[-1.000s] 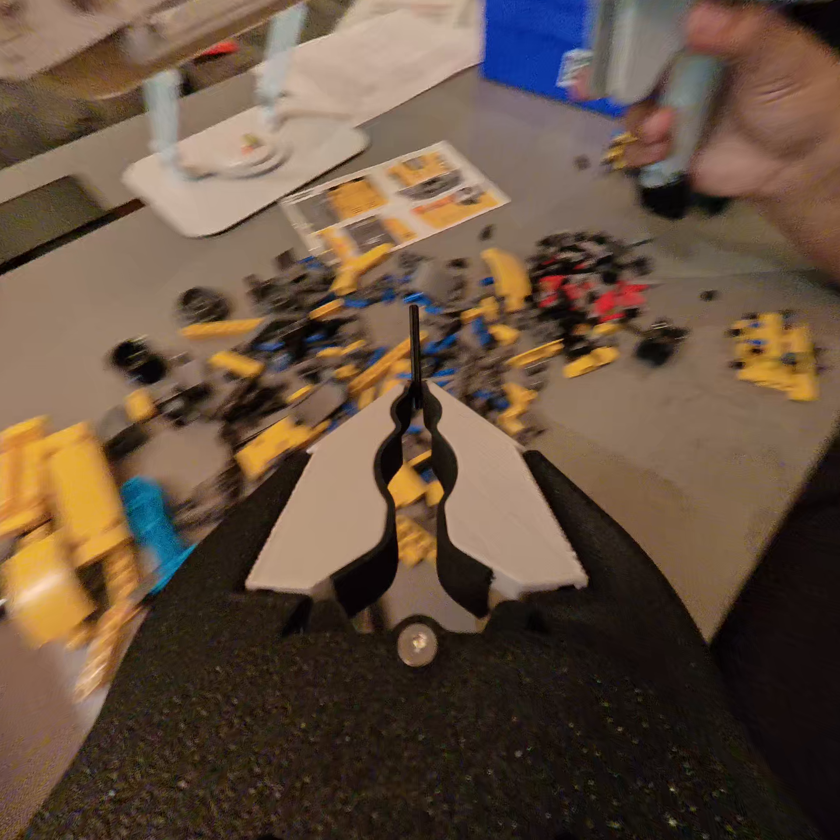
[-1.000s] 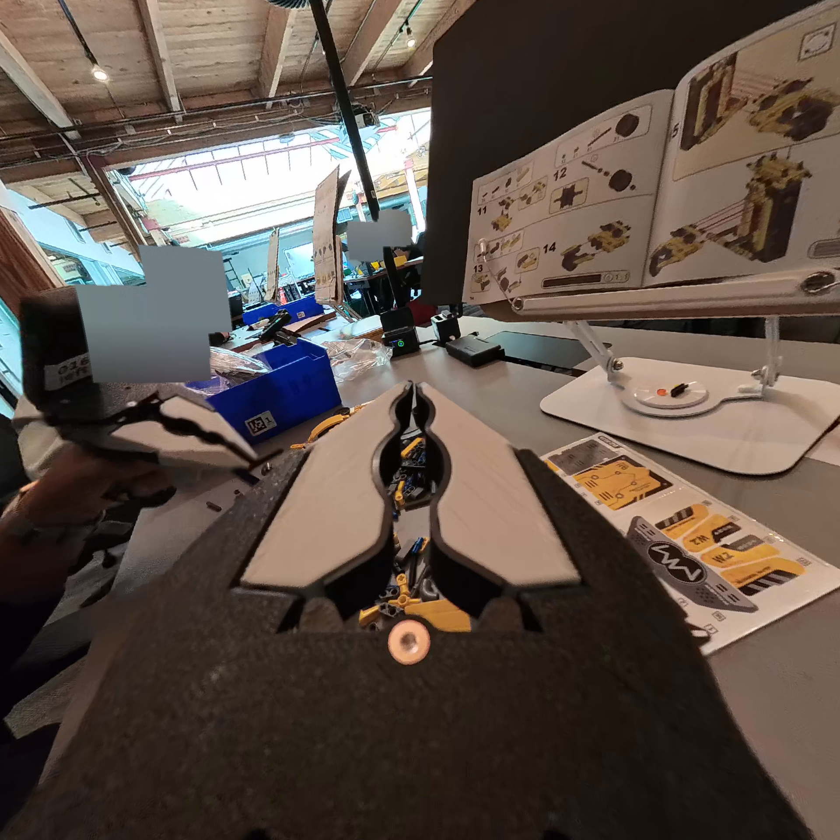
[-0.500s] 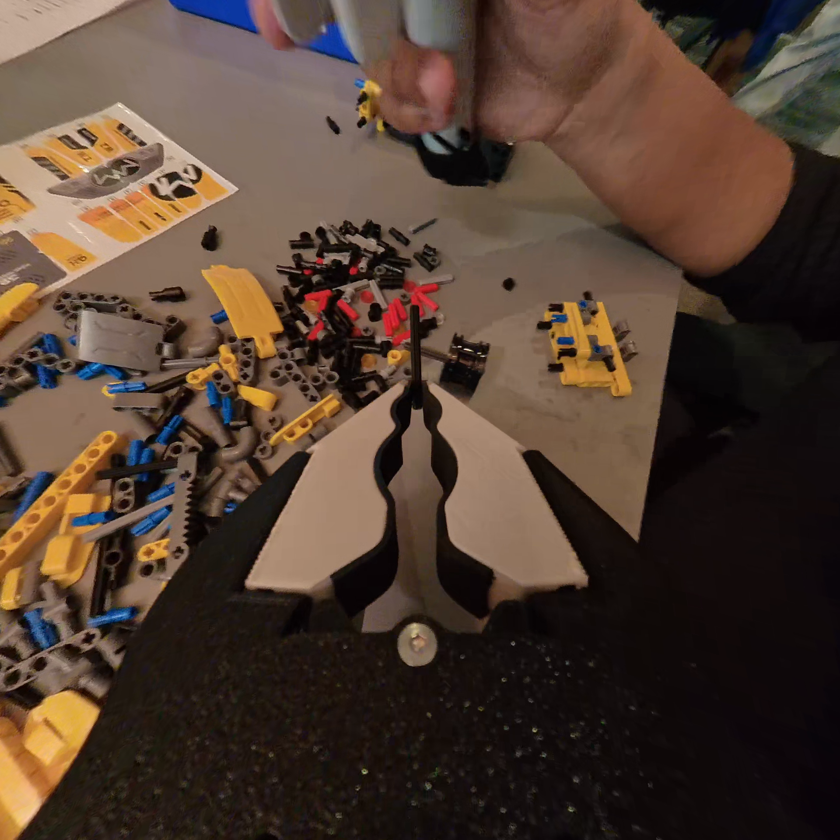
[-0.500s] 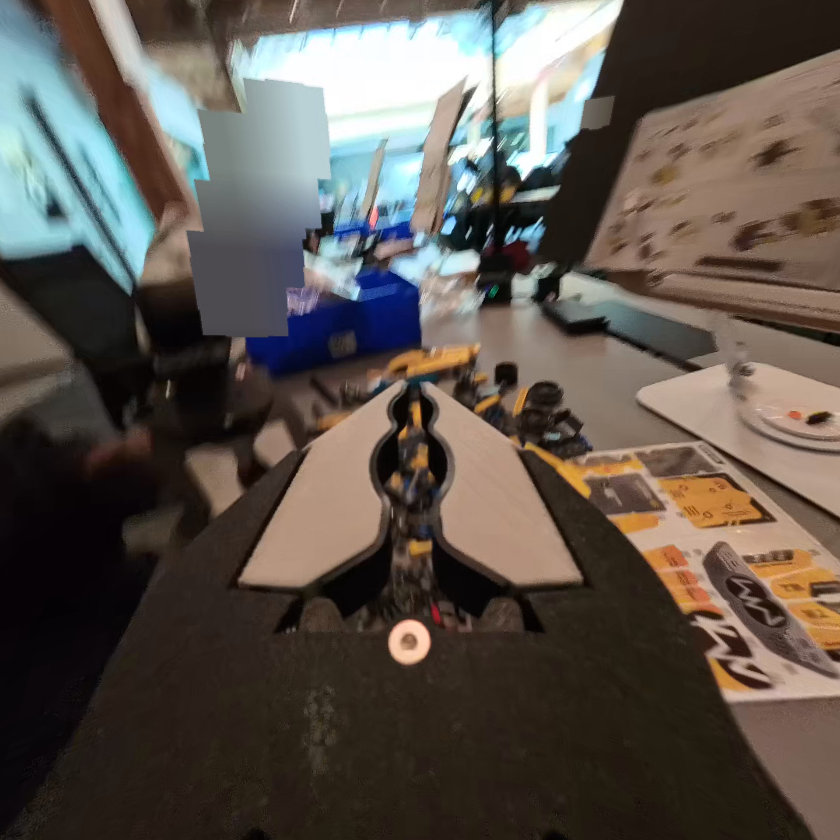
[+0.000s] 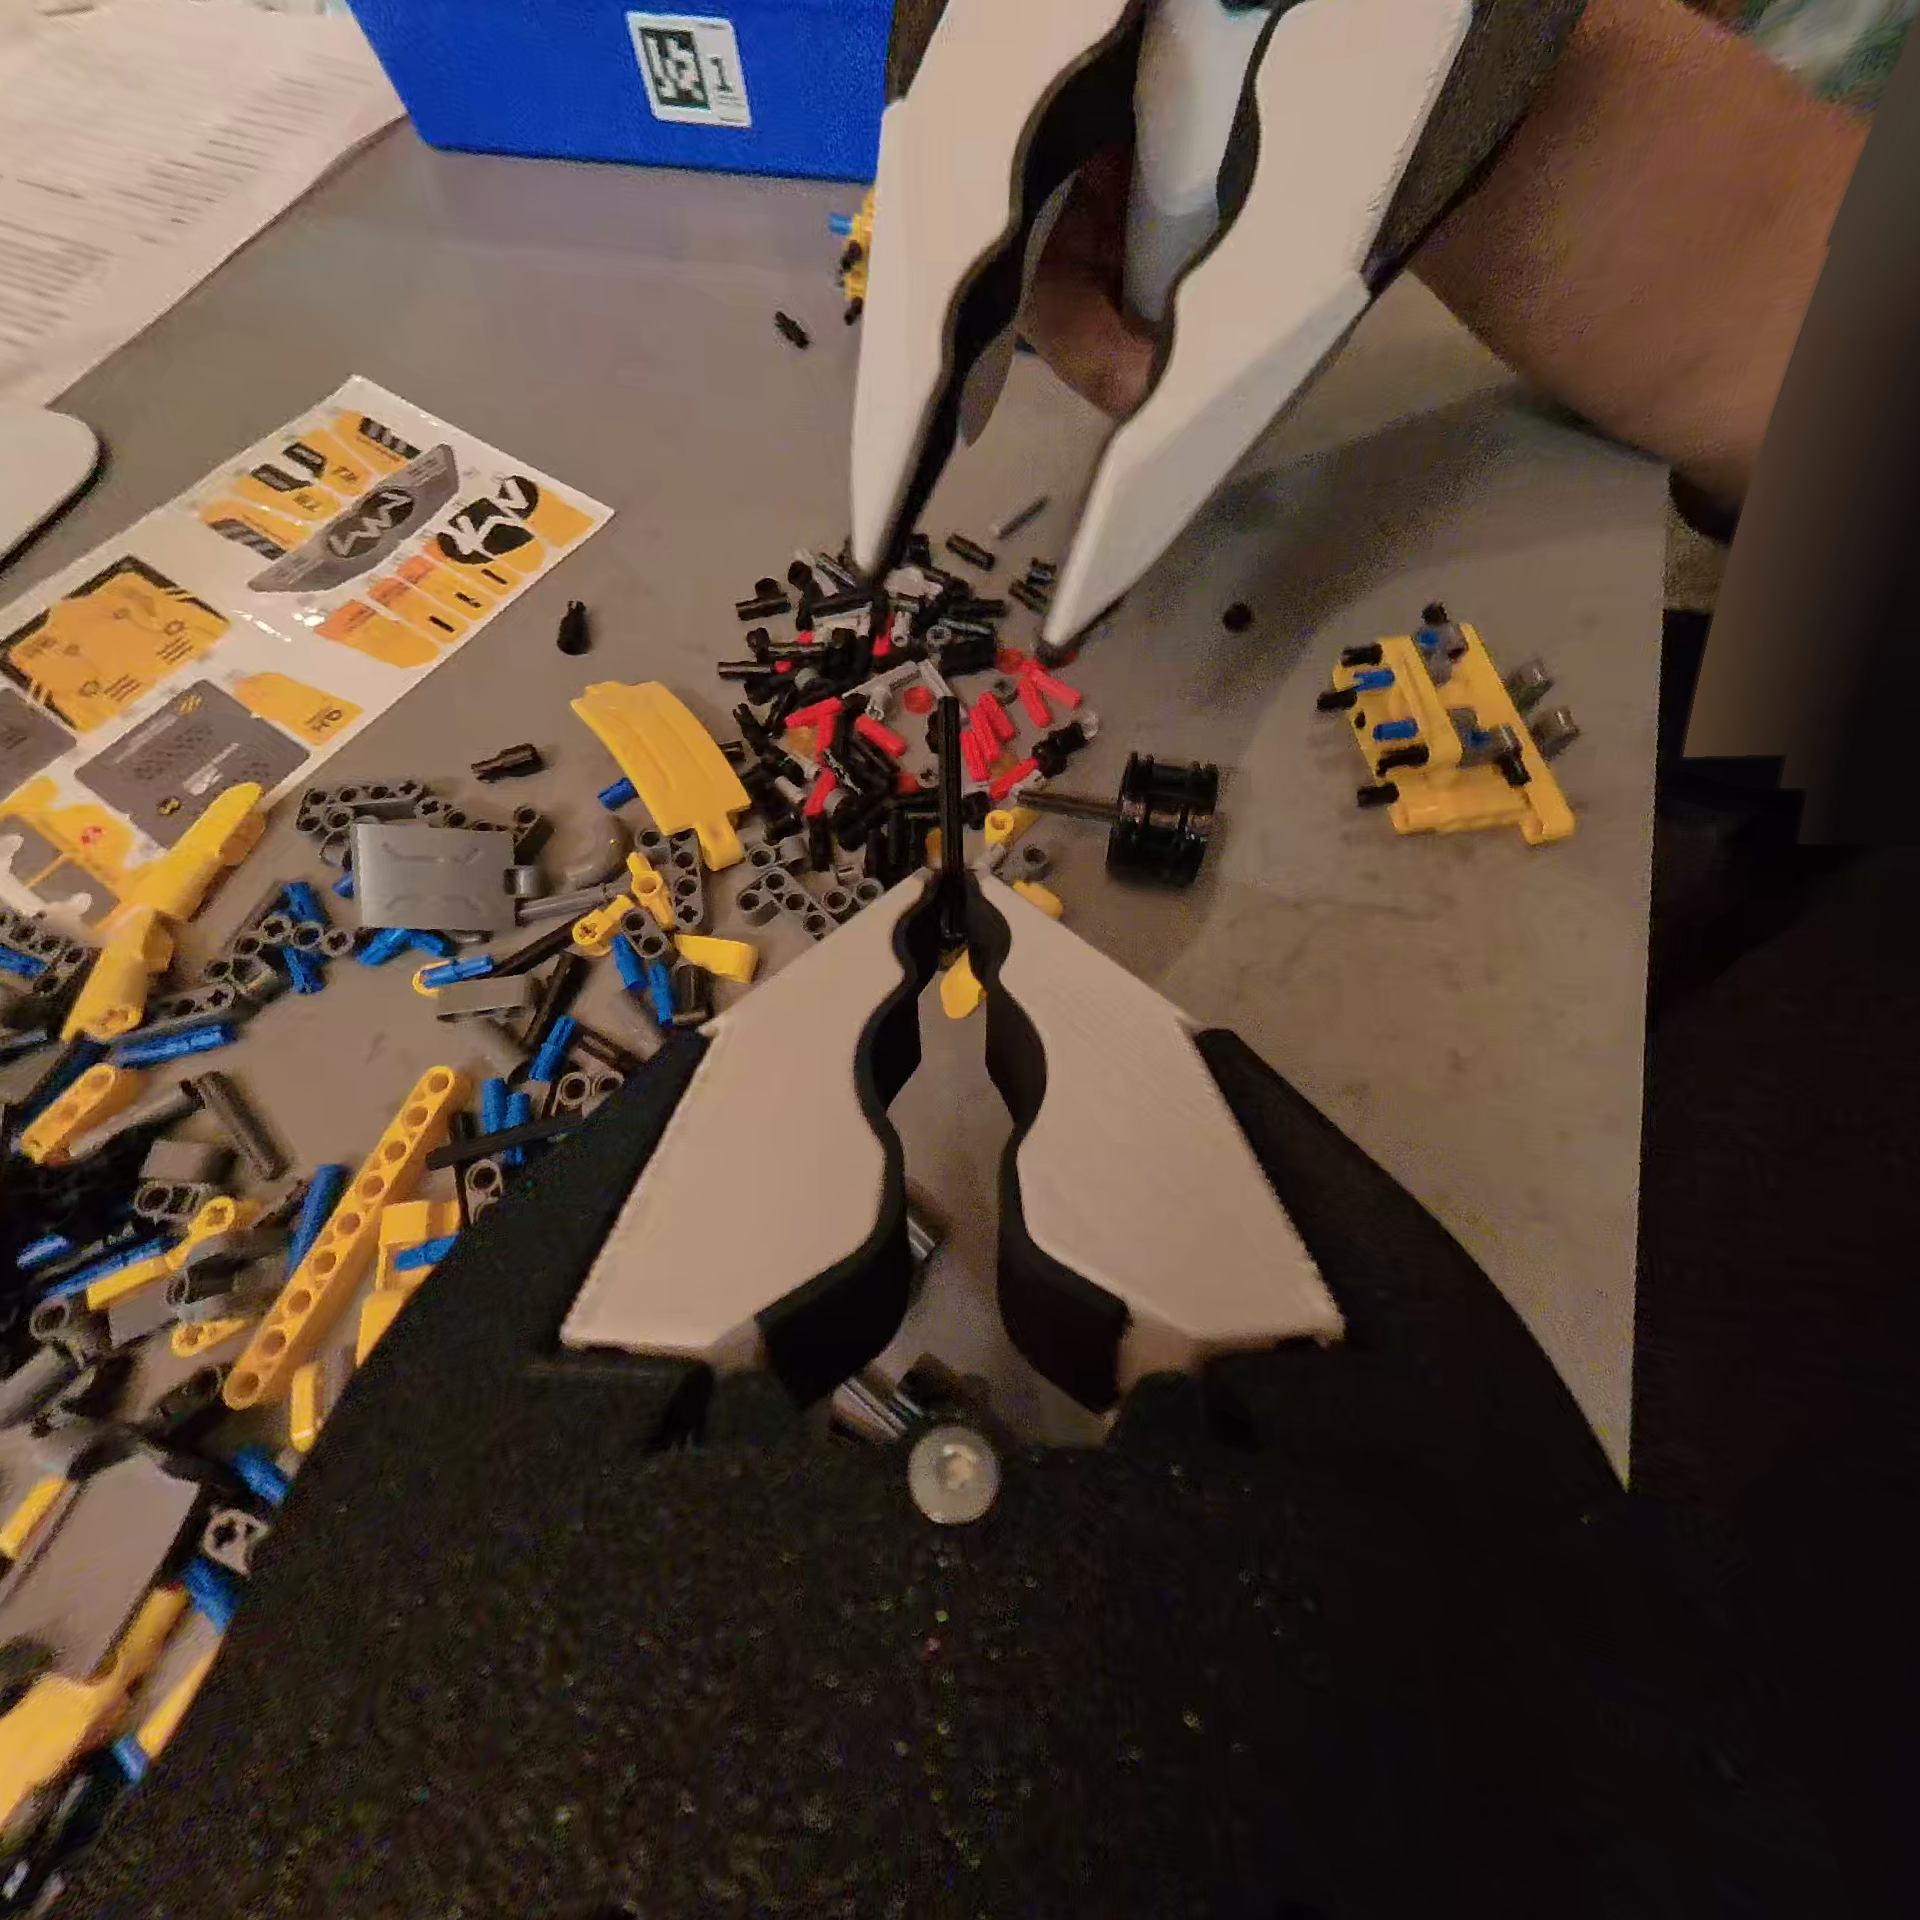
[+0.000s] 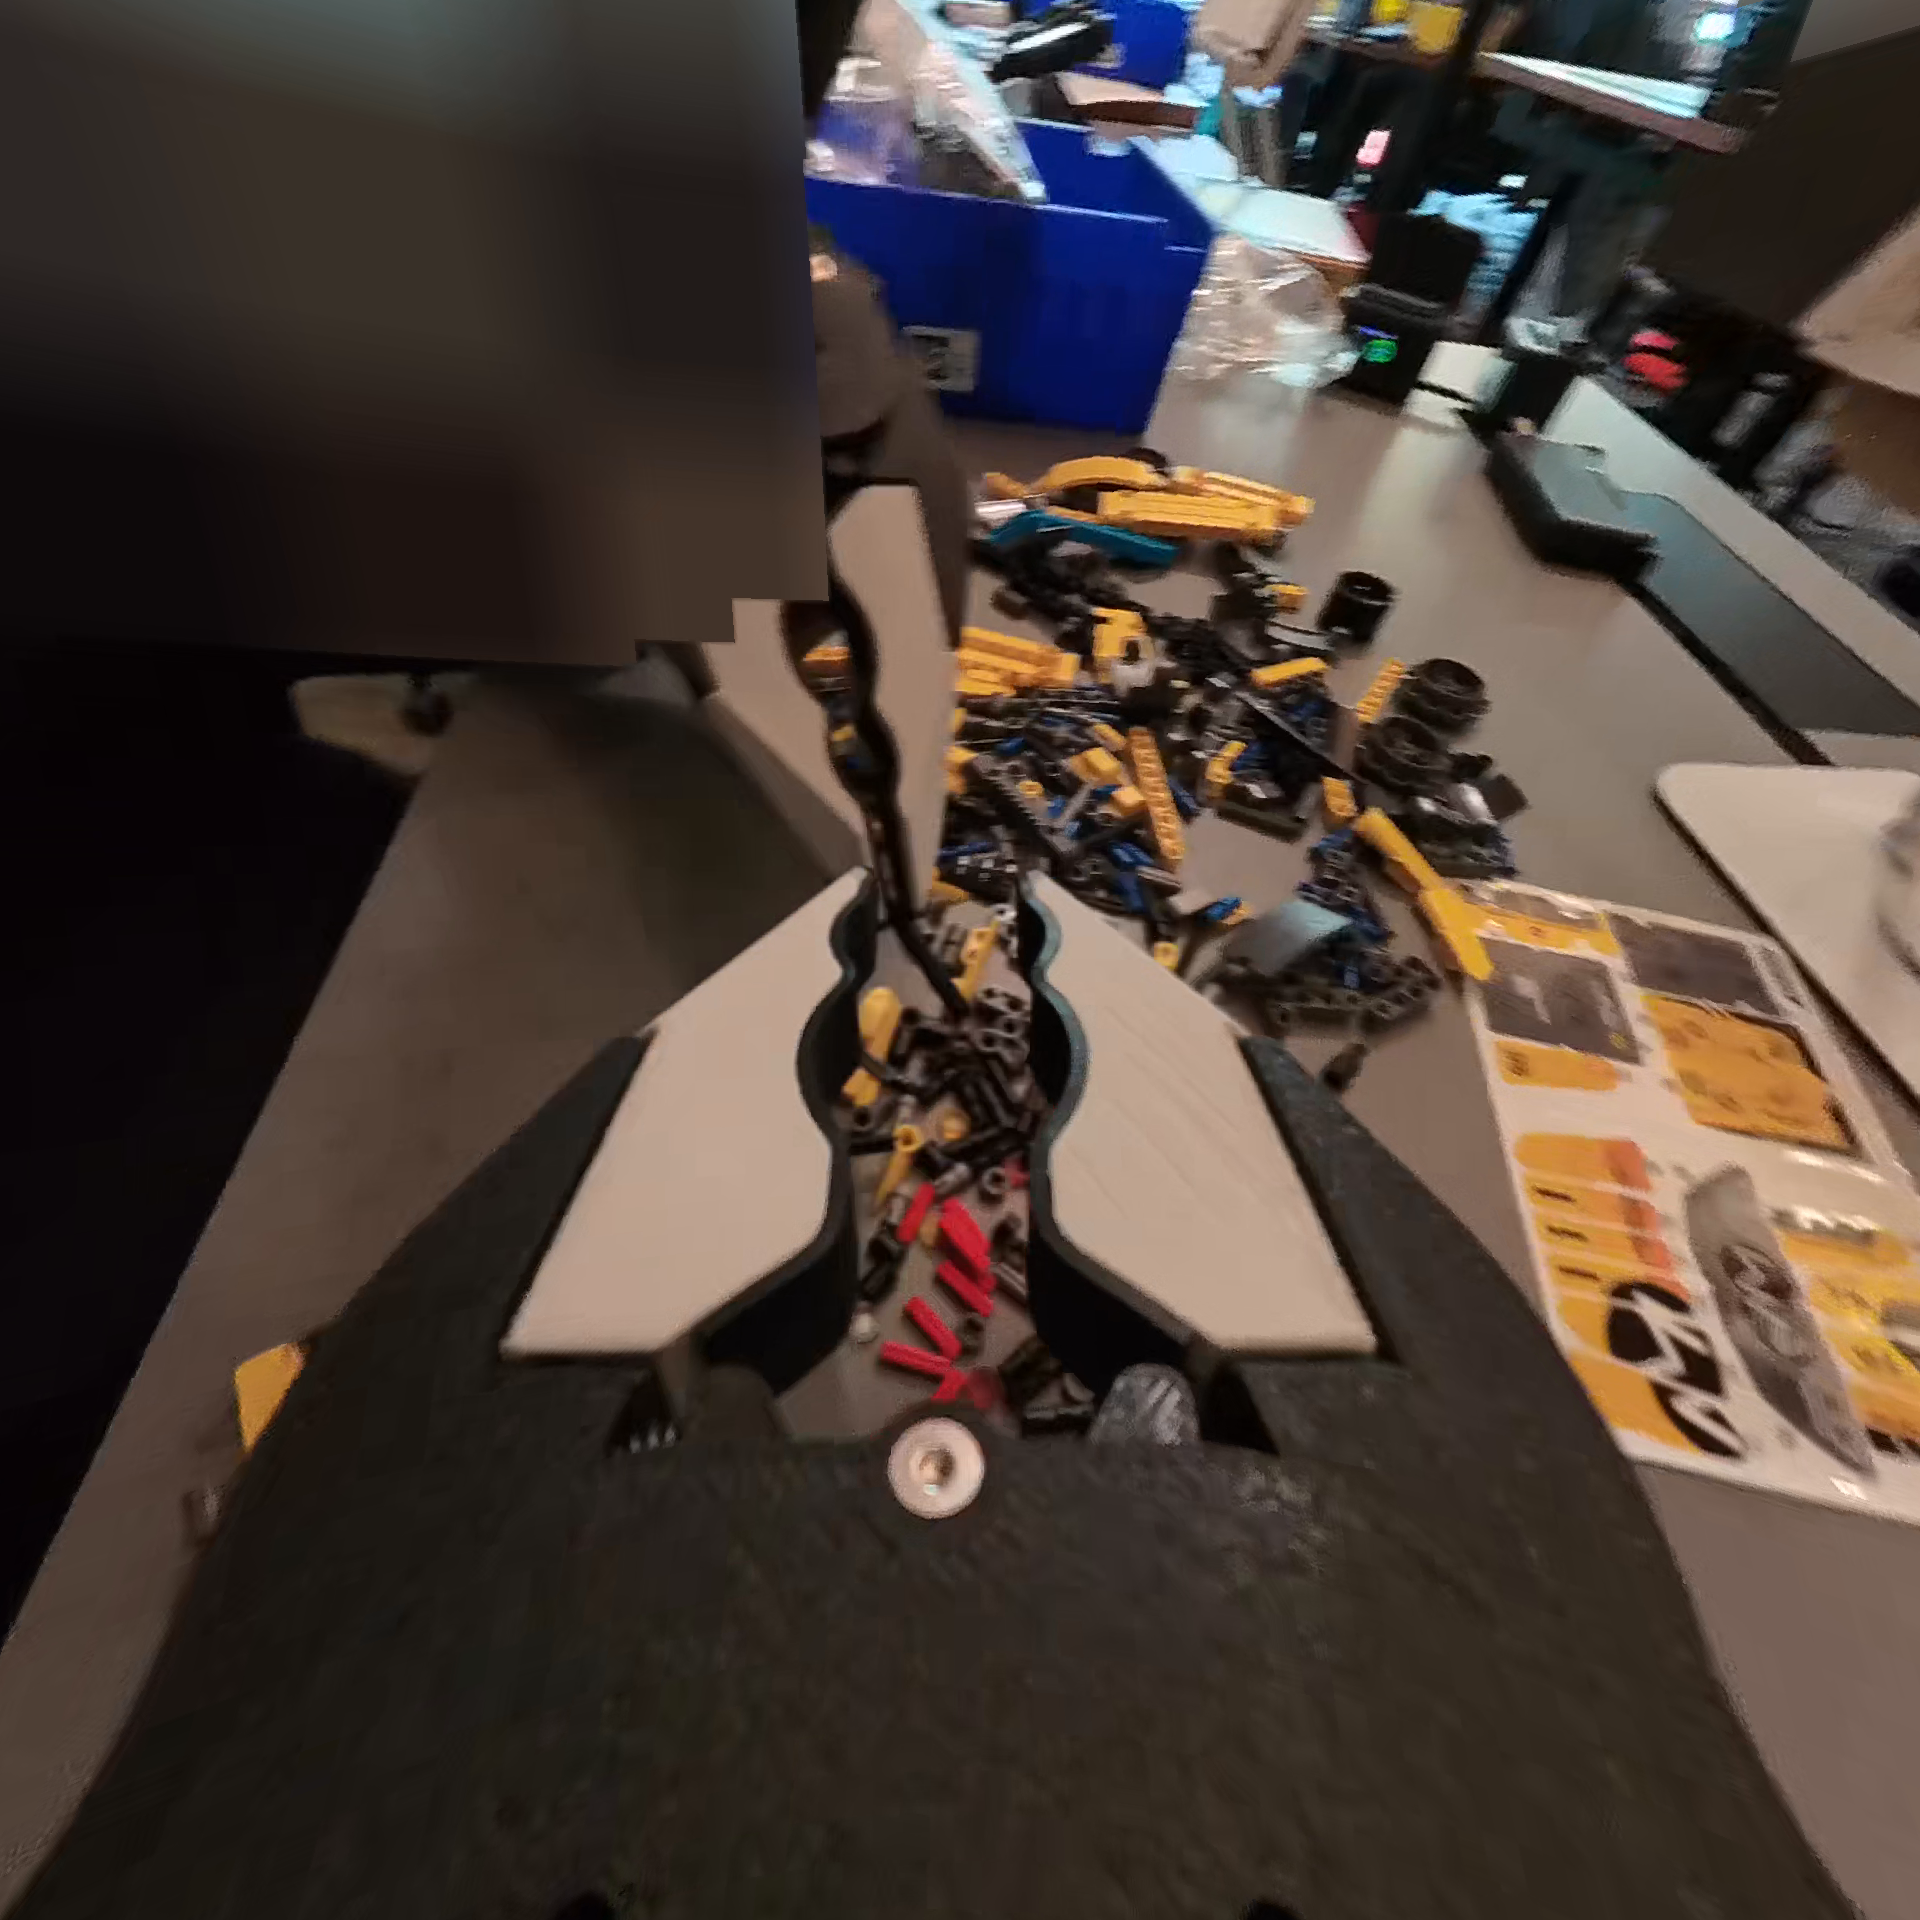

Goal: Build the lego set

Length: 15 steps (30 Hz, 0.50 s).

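My left gripper (image 5: 948, 885) is shut on a thin black axle (image 5: 948, 790) that sticks out past its tips, above the loose parts. My right gripper (image 6: 943, 888) is open and empty. It also shows from the front in the left wrist view (image 5: 956, 597), tips down on either side of a pile of small black and red pins (image 5: 894, 707). The same pile lies between its fingers in the right wrist view (image 6: 956, 1153). The left gripper's finger (image 6: 904, 665) and the axle reach in just ahead.
A yellow sub-assembly (image 5: 1444, 727) and a black wheel hub (image 5: 1158, 805) lie right of the pile. Many yellow, blue and grey parts (image 5: 343, 1195) spread to the left. A sticker sheet (image 5: 291, 582), a blue bin (image 5: 623, 83) and a white stand base (image 6: 1808, 862) lie beyond. About 5 centimetres separates my left fingertips from my right. Left tips and right tips are each some 35 centimetres from the white stand base (image 6: 1808, 862).
My left gripper swung right across the table, still holding the axle. My right gripper tipped down from level onto the pin pile and opened.
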Each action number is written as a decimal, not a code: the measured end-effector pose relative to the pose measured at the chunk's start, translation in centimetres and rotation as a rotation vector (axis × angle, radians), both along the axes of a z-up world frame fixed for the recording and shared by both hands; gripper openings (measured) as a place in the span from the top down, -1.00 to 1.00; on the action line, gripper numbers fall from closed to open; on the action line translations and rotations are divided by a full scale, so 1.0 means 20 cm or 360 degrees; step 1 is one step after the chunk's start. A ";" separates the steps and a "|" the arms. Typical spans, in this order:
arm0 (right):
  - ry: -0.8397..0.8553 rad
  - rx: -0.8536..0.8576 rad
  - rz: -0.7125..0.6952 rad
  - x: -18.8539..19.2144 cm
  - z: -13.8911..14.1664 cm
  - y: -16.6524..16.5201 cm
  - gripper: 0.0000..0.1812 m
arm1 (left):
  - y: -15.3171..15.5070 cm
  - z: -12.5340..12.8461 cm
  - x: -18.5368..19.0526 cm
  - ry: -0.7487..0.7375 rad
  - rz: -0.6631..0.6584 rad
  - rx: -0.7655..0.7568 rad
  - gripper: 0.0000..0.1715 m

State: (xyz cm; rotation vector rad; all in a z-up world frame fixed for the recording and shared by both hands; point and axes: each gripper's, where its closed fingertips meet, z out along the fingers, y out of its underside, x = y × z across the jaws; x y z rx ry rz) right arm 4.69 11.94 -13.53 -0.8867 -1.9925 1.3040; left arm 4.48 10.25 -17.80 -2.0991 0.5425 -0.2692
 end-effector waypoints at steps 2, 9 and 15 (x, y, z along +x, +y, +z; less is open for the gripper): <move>-0.0016 0.0045 0.0098 0.03 -0.03 -0.04 0.71 | -0.04 -0.01 0.05 -0.0007 -0.0153 -0.0018 0.96; -0.0094 -0.0002 0.0241 0.08 -0.08 -0.08 0.71 | -0.05 0.01 0.10 0.0020 -0.0285 0.0058 0.96; -0.0182 -0.0010 0.0328 0.12 -0.11 -0.11 0.71 | -0.06 0.02 0.12 0.0026 -0.0332 0.0086 0.96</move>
